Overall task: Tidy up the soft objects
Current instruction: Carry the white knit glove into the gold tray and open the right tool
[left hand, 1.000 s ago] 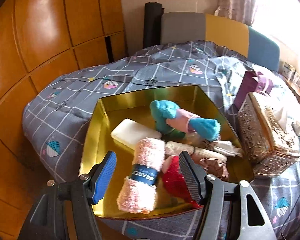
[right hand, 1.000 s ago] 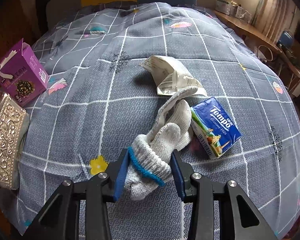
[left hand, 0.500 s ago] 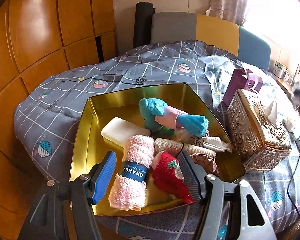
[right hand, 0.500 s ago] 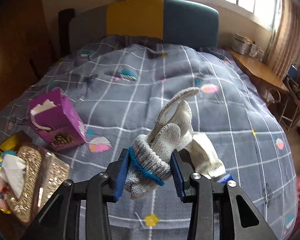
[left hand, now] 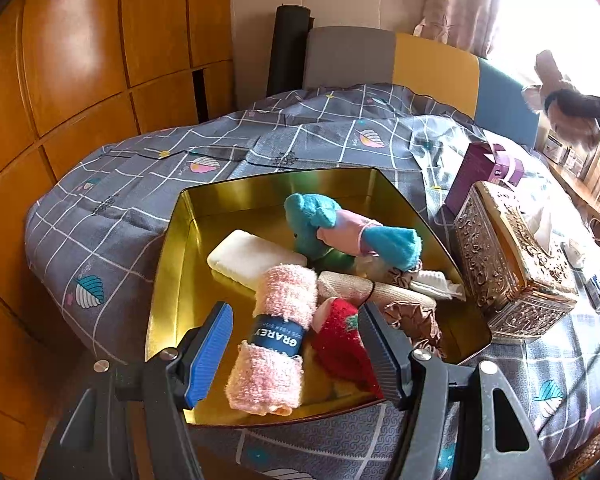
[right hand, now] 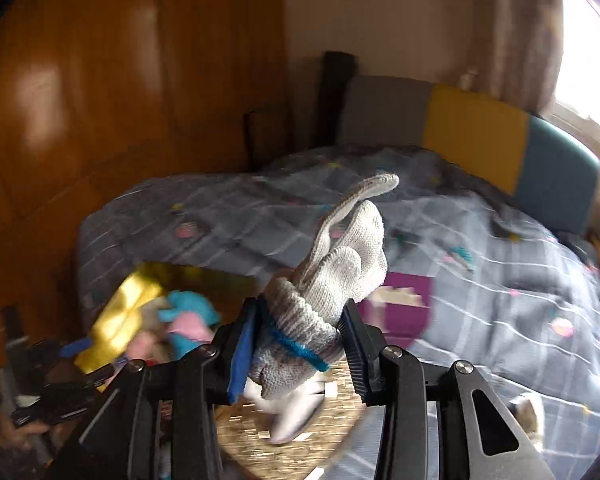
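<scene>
Only readable text you've got: "GRAREY" in white caps on dark blue paper band (left hand: 277,337) wrapped round rolled pink towel (left hand: 276,334), sitting in gold tray (left hand: 168,280), left wrist view. Smaller white line under brand name there too, way too tiny to make out. Purple box (left hand: 476,176) past tray shows no legible print from this angle. Right wrist view too motion-blurred, nothing readable on purple box (right hand: 400,300) or anything else there.
</scene>
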Demonstrator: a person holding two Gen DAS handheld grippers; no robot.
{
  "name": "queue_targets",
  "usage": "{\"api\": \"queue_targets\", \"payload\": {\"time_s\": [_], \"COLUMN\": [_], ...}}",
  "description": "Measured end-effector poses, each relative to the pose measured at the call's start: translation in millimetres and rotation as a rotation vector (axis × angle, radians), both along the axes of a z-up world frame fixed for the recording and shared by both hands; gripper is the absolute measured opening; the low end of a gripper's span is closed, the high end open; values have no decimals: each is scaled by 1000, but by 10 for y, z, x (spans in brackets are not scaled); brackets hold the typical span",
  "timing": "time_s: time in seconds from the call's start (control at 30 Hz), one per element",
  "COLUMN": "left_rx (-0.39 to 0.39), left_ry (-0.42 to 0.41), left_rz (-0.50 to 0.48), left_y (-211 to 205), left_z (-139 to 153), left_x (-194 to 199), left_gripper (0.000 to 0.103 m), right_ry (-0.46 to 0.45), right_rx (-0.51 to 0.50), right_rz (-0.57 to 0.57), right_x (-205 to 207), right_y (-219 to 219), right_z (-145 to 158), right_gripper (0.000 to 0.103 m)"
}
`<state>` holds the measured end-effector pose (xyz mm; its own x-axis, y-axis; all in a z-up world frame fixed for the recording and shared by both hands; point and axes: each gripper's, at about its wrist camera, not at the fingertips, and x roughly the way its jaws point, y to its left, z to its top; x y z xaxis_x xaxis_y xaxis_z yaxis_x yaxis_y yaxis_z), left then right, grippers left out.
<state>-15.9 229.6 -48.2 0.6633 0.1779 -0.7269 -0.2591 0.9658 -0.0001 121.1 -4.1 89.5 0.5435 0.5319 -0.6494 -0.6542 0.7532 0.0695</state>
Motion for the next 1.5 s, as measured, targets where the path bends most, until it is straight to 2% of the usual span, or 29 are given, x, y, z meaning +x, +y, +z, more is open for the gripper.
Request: {"api": "queue_targets", "payload": {"time_s": [0.17,0.3,0.47,0.6,0.73,0.8,0.9,0.97,1.0,1.17,1.43,1.5], "left_rx": [-16,-38,-41,-44,-52,-51,-53,-54,-51,-34,-22,-19], "left_ry": [-7,-19,-47,-58,-38,-24,-17,-16,-16,-21,-27,-28], "left_rz": [30,84,179,213,213,207,202,207,209,207,192,187], "left_y": [114,297,561,695,740,731,704,700,690,652,580,558], "left_z": [3,18,72,77,22,-14,-47,-60,-62,-42,2,10], "left_x": [-50,-116,-217,-272,-279,-267,-254,-251,-249,-248,-254,-255], "left_gripper": [66,66,66,66,66,66,66,66,66,66,66,66], "right_ry": [69,126,210,245,289,282,274,323,334,293,94,32], "right_rx": [-33,-74,-71,-74,-147,-208,-198,-167,-143,-112,-130,-143], "right_rz": [187,265,294,308,332,300,250,225,217,177,113,95], "right_x": [-317,-437,-366,-309,-219,-168,-102,-59,-38,-88,-329,-421], "right_y": [523,918,1334,1716,2070,2177,2141,2048,1989,1832,1715,1673], "right_z": [-259,-581,-901,-1130,-1473,-1653,-1711,-1693,-1657,-1559,-1354,-1280], "right_gripper": [41,41,41,41,41,43,49,68,71,74,74,77]}}
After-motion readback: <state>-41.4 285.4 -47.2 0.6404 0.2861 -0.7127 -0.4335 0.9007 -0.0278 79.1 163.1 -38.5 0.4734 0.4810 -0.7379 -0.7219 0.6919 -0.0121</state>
